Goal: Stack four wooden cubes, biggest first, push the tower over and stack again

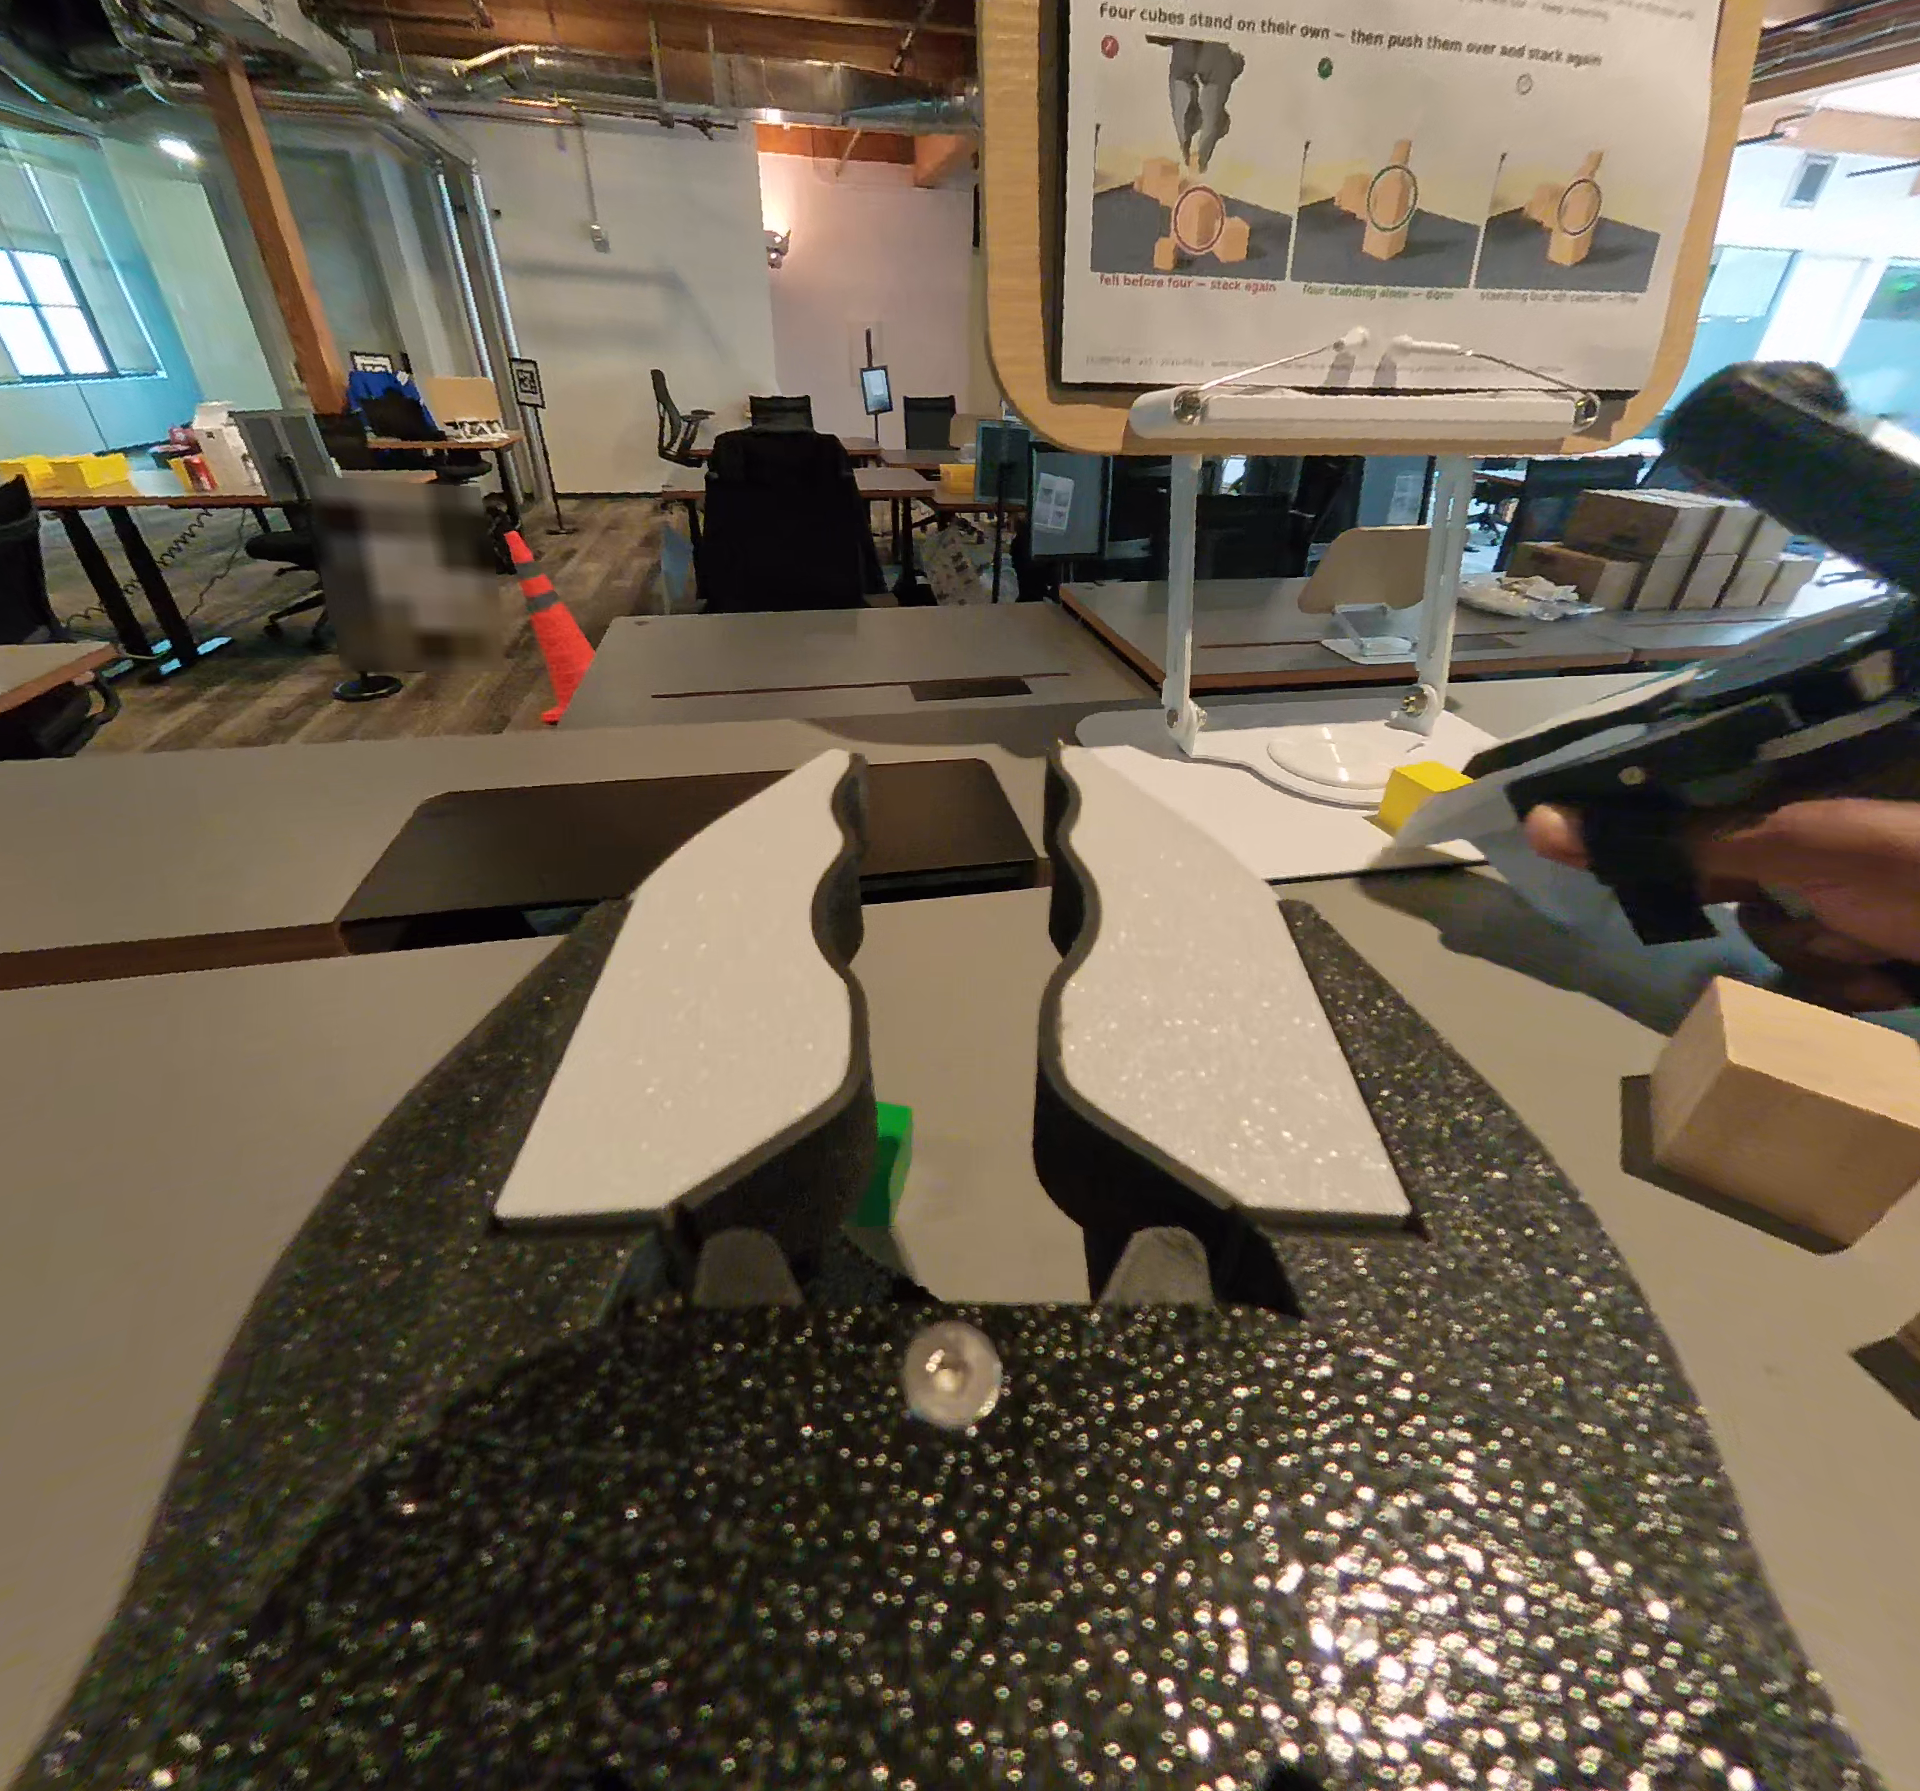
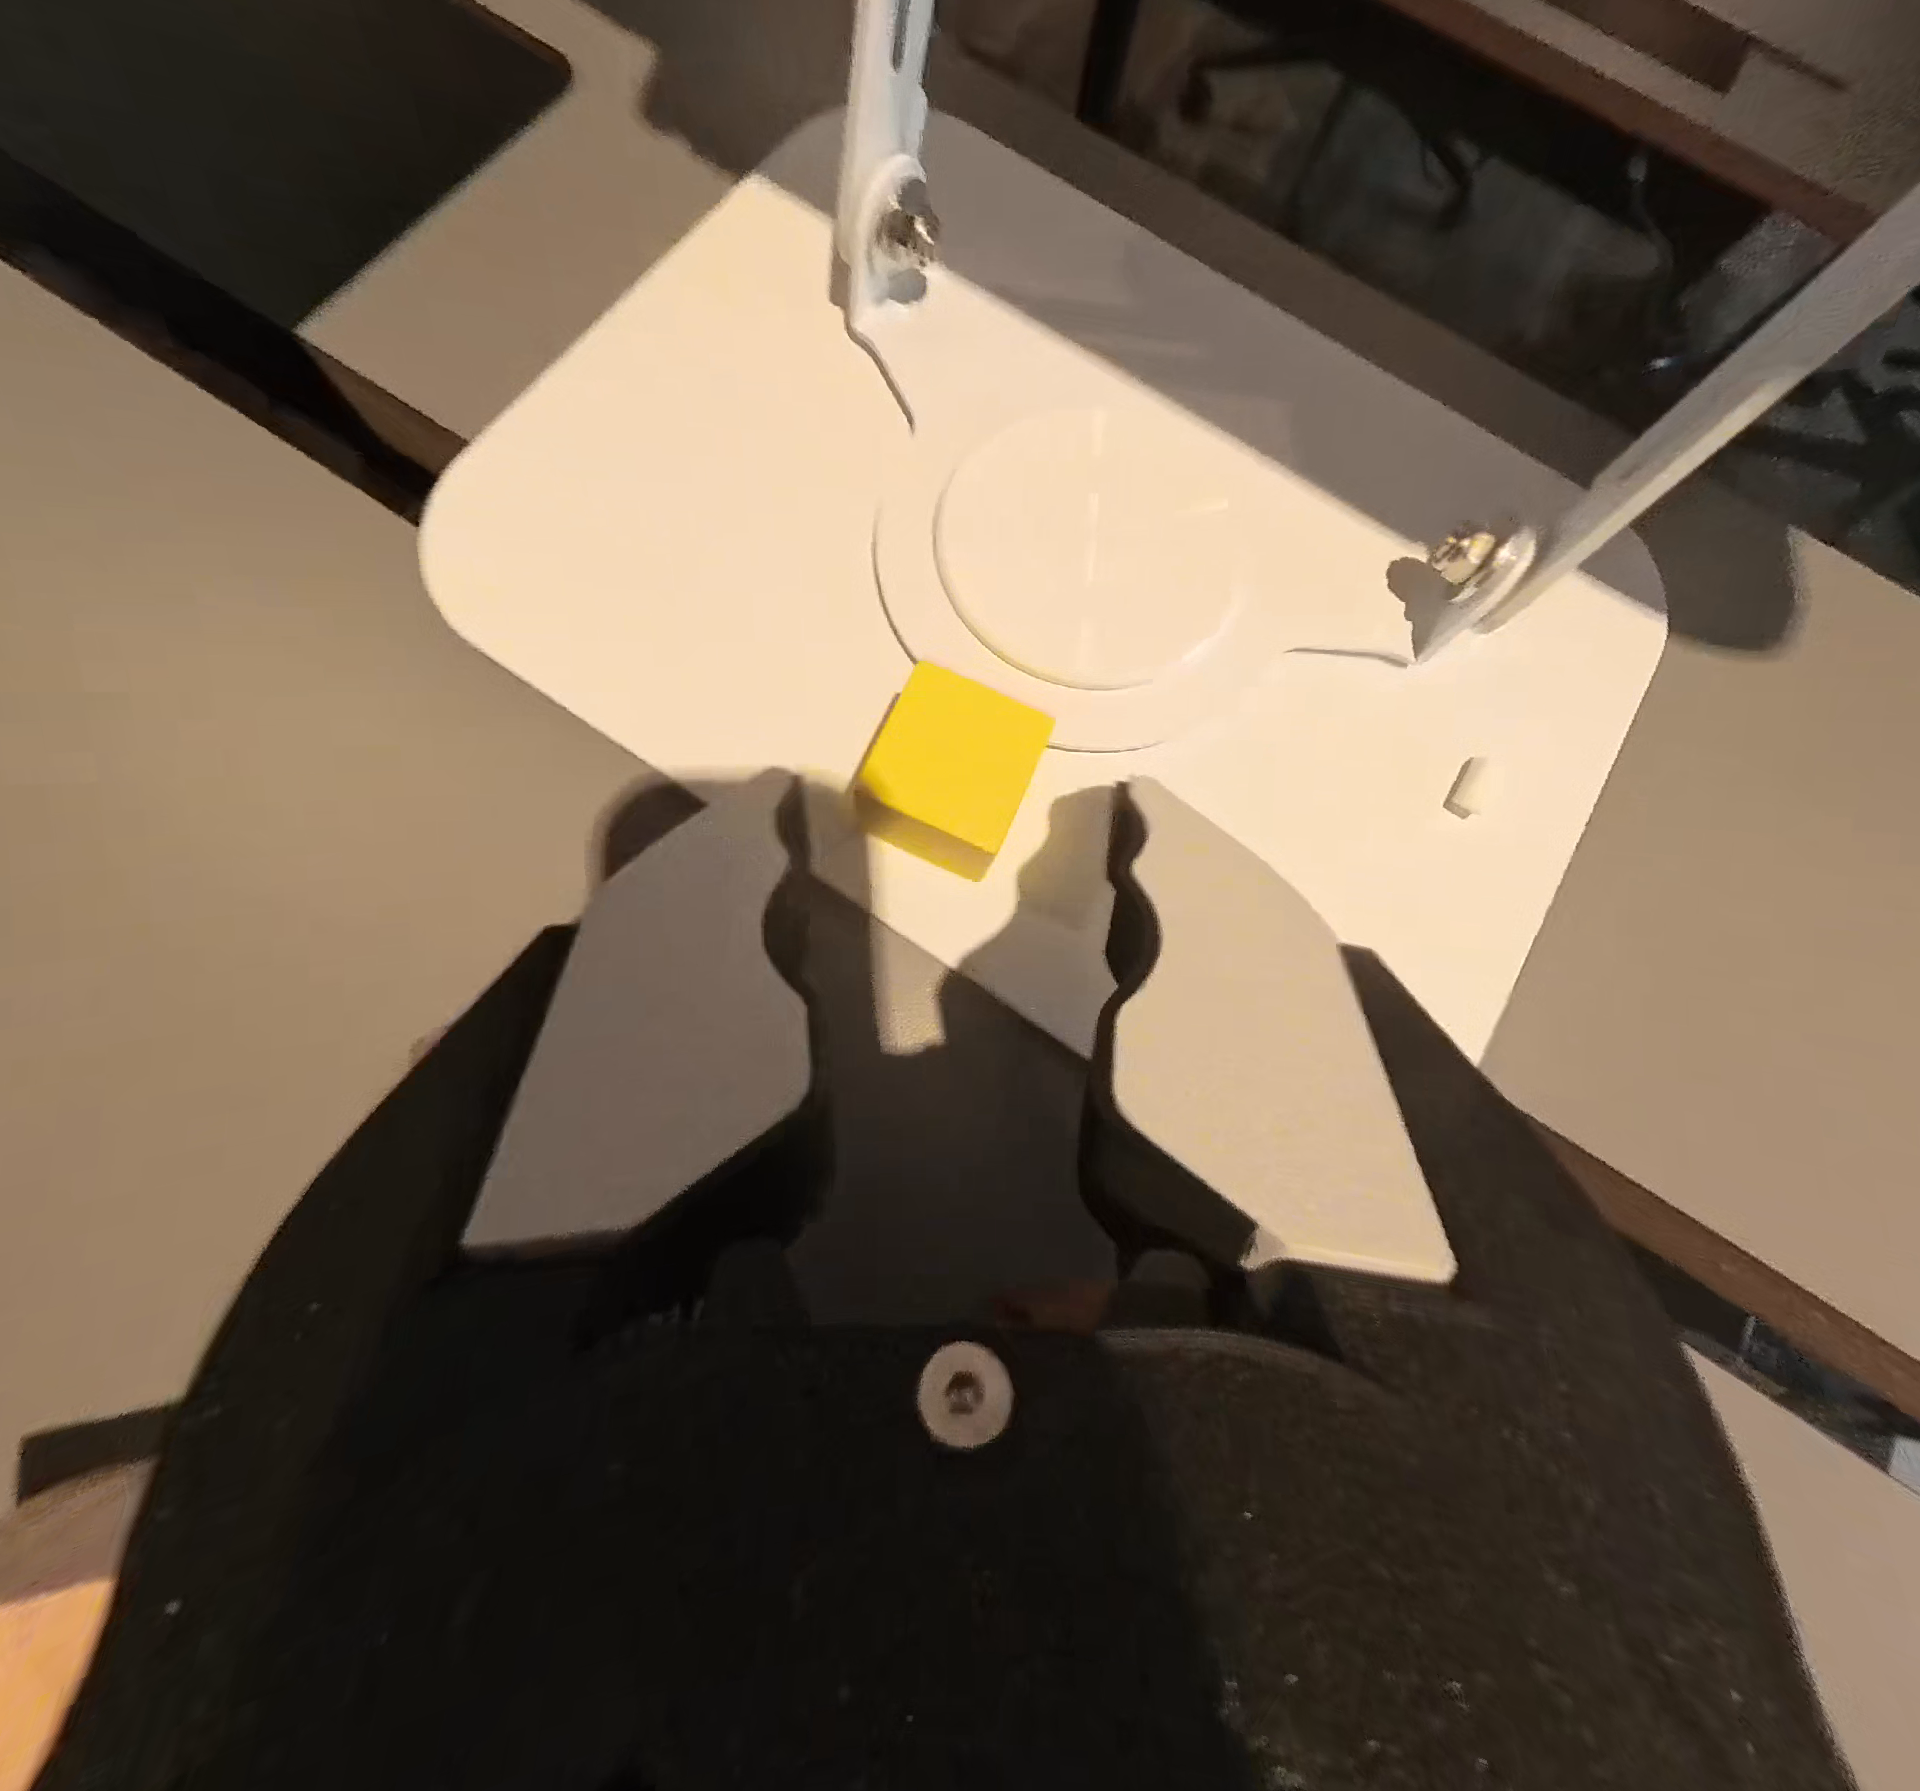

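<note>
A small yellow cube (image 2: 951, 767) sits on the white base plate (image 2: 665, 536) of the sign stand. My right gripper (image 2: 956, 796) is open and hovers just short of the cube, its fingertips on either side of the near face. In the left wrist view the cube (image 1: 1418, 794) shows beside the right gripper's tip (image 1: 1434, 822). My left gripper (image 1: 951, 775) is open and empty above the grey table. A small green cube (image 1: 883, 1165) lies under its left finger. A large plain wooden cube (image 1: 1787, 1118) rests on the table at the right.
A white stand (image 1: 1184, 588) holds a wooden board with an instruction sheet (image 1: 1382, 131) behind the work area. A black mat (image 1: 582, 837) lies at the table's far edge. Its two metal legs (image 2: 894, 79) rise just beyond the yellow cube. Office desks and an orange cone (image 1: 556, 619) are far behind. One gripper's finger ends stand about 30 cm off the other's. From the right gripper's tips to the large plain wooden cube (image 1: 1787, 1118) is close to 15 cm.
</note>
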`<state>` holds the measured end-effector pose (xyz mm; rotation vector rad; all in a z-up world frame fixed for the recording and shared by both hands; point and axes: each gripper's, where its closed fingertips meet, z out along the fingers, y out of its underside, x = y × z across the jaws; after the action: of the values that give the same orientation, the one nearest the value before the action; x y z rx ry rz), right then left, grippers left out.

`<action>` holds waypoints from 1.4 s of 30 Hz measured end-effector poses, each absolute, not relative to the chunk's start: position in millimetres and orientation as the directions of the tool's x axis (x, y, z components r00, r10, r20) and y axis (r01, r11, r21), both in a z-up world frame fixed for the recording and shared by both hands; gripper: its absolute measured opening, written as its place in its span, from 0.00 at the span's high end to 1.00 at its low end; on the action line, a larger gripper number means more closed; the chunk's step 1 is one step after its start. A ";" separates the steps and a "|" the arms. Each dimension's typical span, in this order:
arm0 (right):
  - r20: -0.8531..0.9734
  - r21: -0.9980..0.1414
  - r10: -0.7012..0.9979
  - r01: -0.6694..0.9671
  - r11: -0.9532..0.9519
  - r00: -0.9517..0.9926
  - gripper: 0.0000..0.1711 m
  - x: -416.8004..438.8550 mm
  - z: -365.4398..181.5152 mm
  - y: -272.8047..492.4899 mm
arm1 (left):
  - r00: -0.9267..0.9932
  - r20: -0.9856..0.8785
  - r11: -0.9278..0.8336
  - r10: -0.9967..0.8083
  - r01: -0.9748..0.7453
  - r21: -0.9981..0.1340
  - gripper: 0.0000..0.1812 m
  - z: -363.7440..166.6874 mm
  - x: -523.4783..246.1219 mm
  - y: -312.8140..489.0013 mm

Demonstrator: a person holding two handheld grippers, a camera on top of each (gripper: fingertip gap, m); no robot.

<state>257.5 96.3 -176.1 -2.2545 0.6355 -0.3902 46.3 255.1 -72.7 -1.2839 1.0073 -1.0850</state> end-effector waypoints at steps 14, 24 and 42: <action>-0.129 -0.900 -0.139 -0.175 -0.398 0.982 0.82 173.4 -129.9 28.8 | 0.047 0.082 -0.079 -0.995 0.075 -0.994 0.84 -69.7 45.5 242.3; -0.135 -0.877 0.024 -0.108 -0.467 0.991 0.82 137.3 -142.3 -2.5 | -0.026 0.055 -0.052 -0.998 -0.127 -0.991 0.79 -79.7 40.6 249.4; -0.157 -0.824 0.050 -0.103 -0.558 0.986 0.74 132.3 -157.2 1.1 | -0.064 0.037 -0.009 -0.997 -0.388 -0.922 0.64 -130.3 26.1 280.7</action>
<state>132.3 1.1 -157.2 -2.1532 0.0368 0.1995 26.1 280.7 -130.3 -1.4811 1.5419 -1.0646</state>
